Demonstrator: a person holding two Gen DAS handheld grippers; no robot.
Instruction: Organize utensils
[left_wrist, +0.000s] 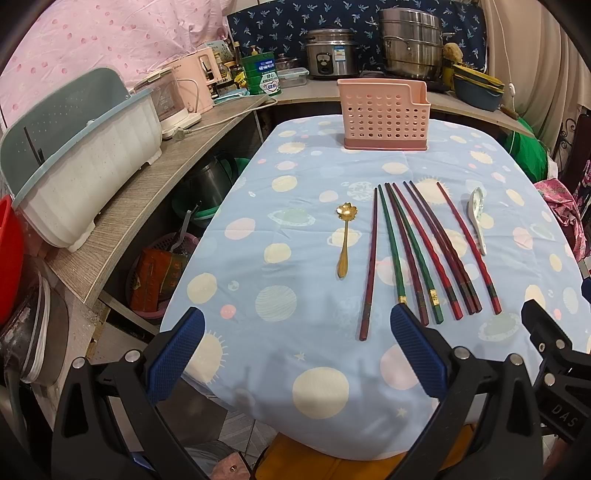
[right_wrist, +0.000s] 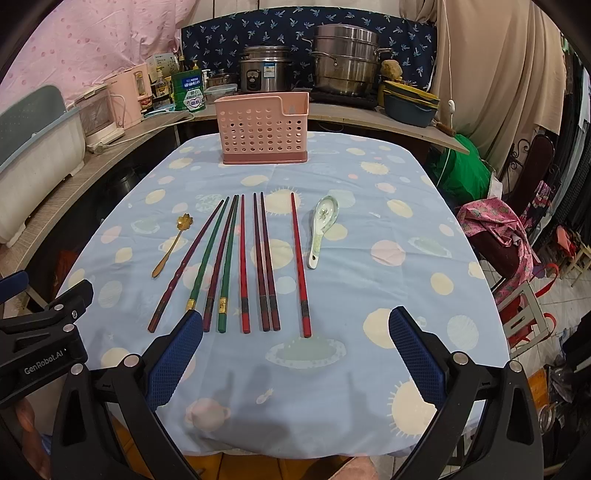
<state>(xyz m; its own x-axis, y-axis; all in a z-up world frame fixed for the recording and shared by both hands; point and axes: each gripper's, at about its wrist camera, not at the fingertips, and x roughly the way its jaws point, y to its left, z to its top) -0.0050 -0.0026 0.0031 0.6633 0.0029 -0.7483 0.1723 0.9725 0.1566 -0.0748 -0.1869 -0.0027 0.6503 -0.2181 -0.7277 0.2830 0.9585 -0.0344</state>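
Observation:
Several red, dark and green chopsticks (left_wrist: 417, 251) (right_wrist: 240, 262) lie side by side on the blue patterned tablecloth (left_wrist: 295, 350) (right_wrist: 369, 280). A gold flower-bowl spoon (left_wrist: 345, 240) (right_wrist: 171, 243) lies left of them. A white ceramic spoon (left_wrist: 478, 218) (right_wrist: 320, 229) lies right of them. An empty pink perforated utensil holder (left_wrist: 384, 114) (right_wrist: 264, 127) stands at the table's far edge. My left gripper (left_wrist: 297, 328) is open and empty above the near edge, by the handle ends. My right gripper (right_wrist: 295, 328) is open and empty, just short of the chopstick handles.
A grey-white dish rack (left_wrist: 85, 166) (right_wrist: 33, 147) sits on the wooden counter on the left. A rice cooker (left_wrist: 330, 53) (right_wrist: 264, 68), steel pots (left_wrist: 412, 40) (right_wrist: 345, 61) and jars stand behind the table. Chairs and pink cloth (right_wrist: 495, 229) are at the right.

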